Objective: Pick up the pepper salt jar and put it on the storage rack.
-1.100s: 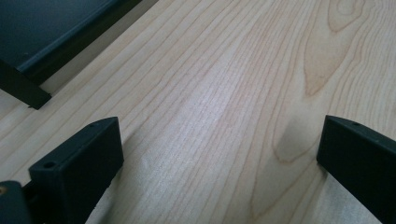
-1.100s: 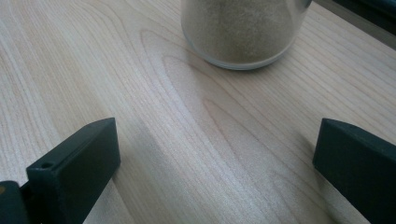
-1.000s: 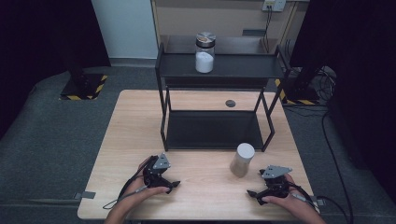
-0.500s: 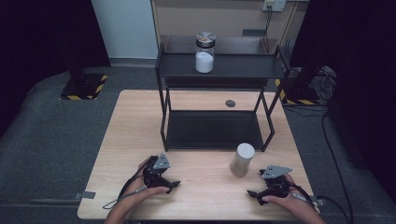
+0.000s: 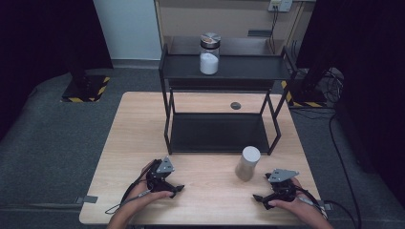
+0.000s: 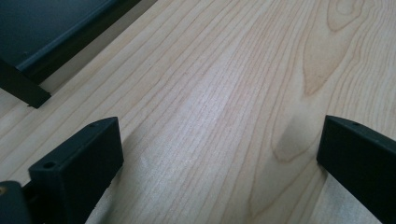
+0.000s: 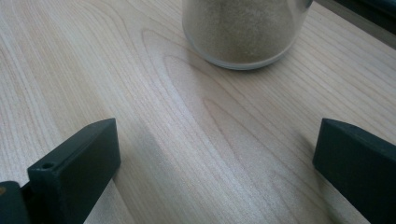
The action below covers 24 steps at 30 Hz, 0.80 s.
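The left gripper (image 5: pixel 177 188) rests low on the table (image 5: pixel 210 200) at about seven o'clock, jaws spread wide over bare wood. The right gripper (image 5: pixel 258 198) rests at five o'clock, jaws likewise released. Between them, nearer the right, a lidded jar of tan powder (image 5: pixel 247 163) stands upright at the right gripper's eleven o'clock, apart from its fingers (image 7: pixel 74 158). A jar of white powder (image 5: pixel 209 53) tops the black shelf (image 5: pixel 224 67) at twelve o'clock.

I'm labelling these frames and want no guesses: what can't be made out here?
- Jar of tan powder: the right gripper view's top edge cuts off its lid.
- Small dark round thing on the table behind the rack: too small in the high view to identify.
- Glass jar on the rack's top shelf: white contents unidentifiable.
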Each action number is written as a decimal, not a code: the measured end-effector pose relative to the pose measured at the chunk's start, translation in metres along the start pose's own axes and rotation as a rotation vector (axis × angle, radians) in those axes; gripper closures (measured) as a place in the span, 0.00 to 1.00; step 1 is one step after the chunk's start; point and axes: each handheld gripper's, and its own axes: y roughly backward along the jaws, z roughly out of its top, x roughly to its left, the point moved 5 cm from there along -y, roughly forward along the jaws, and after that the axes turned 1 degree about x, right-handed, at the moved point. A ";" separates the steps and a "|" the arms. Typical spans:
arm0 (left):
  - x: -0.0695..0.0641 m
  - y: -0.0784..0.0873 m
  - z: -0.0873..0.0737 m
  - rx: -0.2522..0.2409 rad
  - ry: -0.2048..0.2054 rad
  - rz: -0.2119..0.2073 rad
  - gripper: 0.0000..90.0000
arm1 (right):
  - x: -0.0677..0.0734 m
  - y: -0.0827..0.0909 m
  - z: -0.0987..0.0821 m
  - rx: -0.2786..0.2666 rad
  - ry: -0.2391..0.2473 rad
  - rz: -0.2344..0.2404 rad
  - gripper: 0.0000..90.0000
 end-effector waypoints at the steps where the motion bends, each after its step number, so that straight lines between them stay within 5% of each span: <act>1: 0.000 0.000 0.000 0.000 -0.001 -0.001 0.00 | 0.000 0.000 0.000 0.000 0.001 0.001 0.02; 24: -0.001 0.001 -0.001 0.001 -0.004 -0.002 0.00 | -0.010 0.013 0.012 -0.026 -0.006 0.015 0.08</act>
